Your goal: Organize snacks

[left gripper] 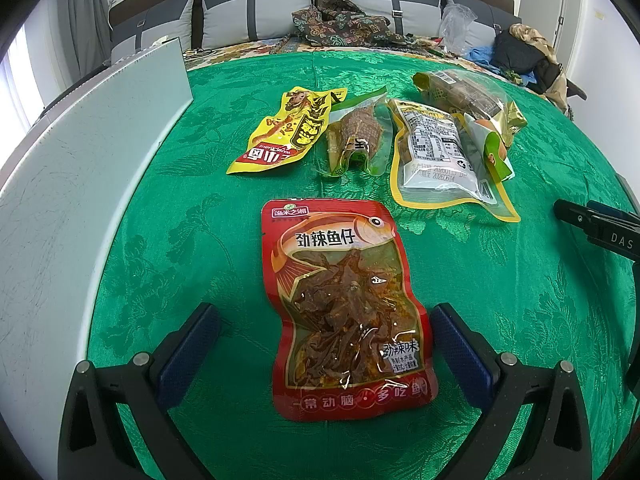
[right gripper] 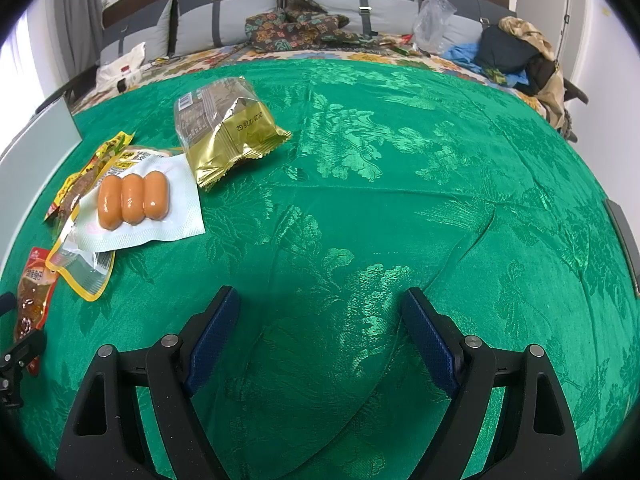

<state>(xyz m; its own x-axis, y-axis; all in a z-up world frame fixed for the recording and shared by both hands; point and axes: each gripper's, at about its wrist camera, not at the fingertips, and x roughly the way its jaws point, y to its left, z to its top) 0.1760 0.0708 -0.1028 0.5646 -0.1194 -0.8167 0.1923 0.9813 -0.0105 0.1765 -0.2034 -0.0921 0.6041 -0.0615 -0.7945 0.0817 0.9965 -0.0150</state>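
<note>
**A:** Where does the left gripper [left gripper: 326, 344] stand?

**B:** Its jaws are spread wide, holding nothing. The red fish-snack pouch [left gripper: 344, 312] lies flat on the green tablecloth [left gripper: 180, 260] between the two blue pads [left gripper: 460, 352], its lower half inside the gap. I can't tell whether the fingertips are down on the cloth or just above it.

**A:** So the step in hand is picking that pouch up?

**B:** That's my reading — it's the one snack set apart, nearest the gripper. The others sit in a loose cluster farther back: the yellow packet [left gripper: 284, 132], the small green-edged pack [left gripper: 356, 136], the clear pouch with the printed label [left gripper: 436, 152], and beyond it the gold-wrapped pack [right gripper: 228, 124] with the sausage pack [right gripper: 134, 200] resting over its neighbours.

**A:** How to do it well?

**B:** The pouch is thin and slippery-looking, so closing over it flat would likely just crumple the film. Better to get low, press the fingertips to the cloth on either side and pinch the middle so it buckles up into the pads. Keep the cloth out of the pinch — it is already creased.

**A:** And the right gripper [right gripper: 320, 340]?

**B:** Also wide apart and empty, over bare cloth well clear of the snacks.
</note>
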